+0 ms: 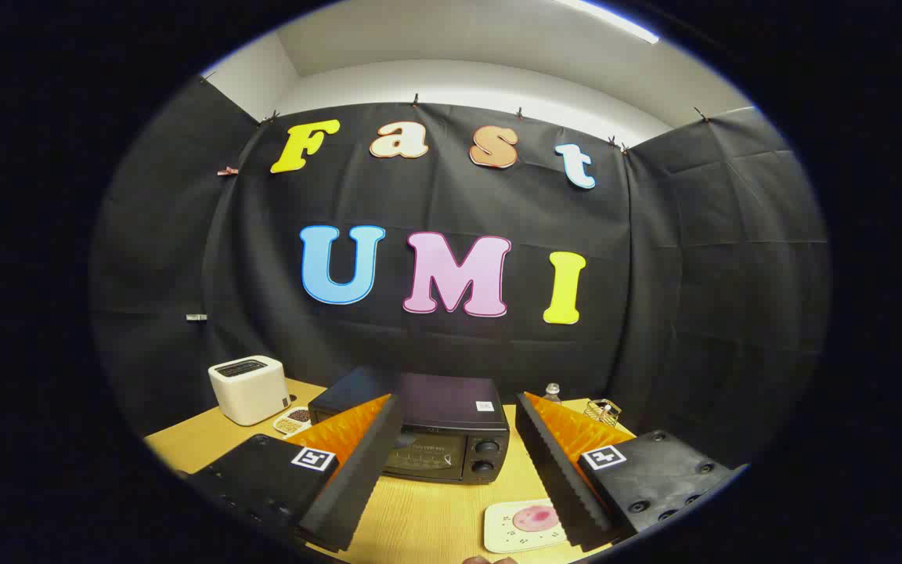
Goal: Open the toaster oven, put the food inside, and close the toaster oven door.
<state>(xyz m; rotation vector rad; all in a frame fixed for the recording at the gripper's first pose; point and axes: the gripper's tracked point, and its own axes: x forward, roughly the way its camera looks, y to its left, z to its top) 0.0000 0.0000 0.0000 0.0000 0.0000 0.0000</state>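
With its fingers spread wide and nothing between them, the gripper (457, 462) hangs above a wooden table (435, 513), facing the oven (439, 431).

Door closed, the dark oven sits on the table just ahead of the fingers, framed in the gap between them, its two knobs (485, 457) stacked at the right of the glass. Nearer, beside the right finger (557, 470), a pale plate (514, 529) carries the food (535, 517), a pink round piece, partly hidden behind that finger. Beyond the left finger stands a white toaster (247, 389), with small dishes (292, 421) of brown and tan bits just beside it. Past the right finger, behind the oven, are a small bottle (551, 391) and a wire holder (602, 410).
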